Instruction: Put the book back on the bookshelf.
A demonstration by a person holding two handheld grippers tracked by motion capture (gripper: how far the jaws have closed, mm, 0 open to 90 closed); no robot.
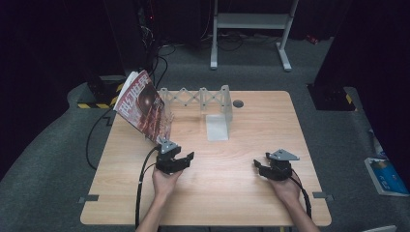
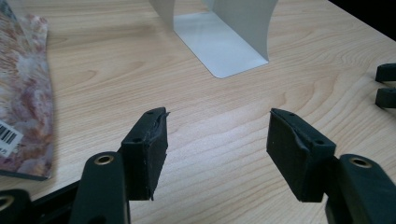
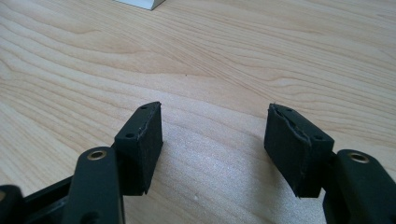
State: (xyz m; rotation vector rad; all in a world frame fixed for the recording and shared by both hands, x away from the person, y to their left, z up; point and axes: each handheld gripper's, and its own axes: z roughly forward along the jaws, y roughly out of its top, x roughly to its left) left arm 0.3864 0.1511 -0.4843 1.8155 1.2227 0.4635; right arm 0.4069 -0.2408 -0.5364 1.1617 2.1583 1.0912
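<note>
A: Magazine [image 1: 143, 107] leans tilted at the surface's [image 1: 232, 193] far-left edge, beside the white bookend [image 1: 218, 118]. Thin, floppy, glossy.

B: Left gripper [image 1: 180, 160] and right gripper [image 1: 263, 166]: jaws spread, empty. Probably pinch near the spine.

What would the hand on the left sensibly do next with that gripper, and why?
Probably swing the left gripper toward the magazine that leans at the end of the white rack. Its jaws stand open with nothing between them, and the magazine's lower edge lies just beside it on the table, the nearest thing to grasp.
</note>
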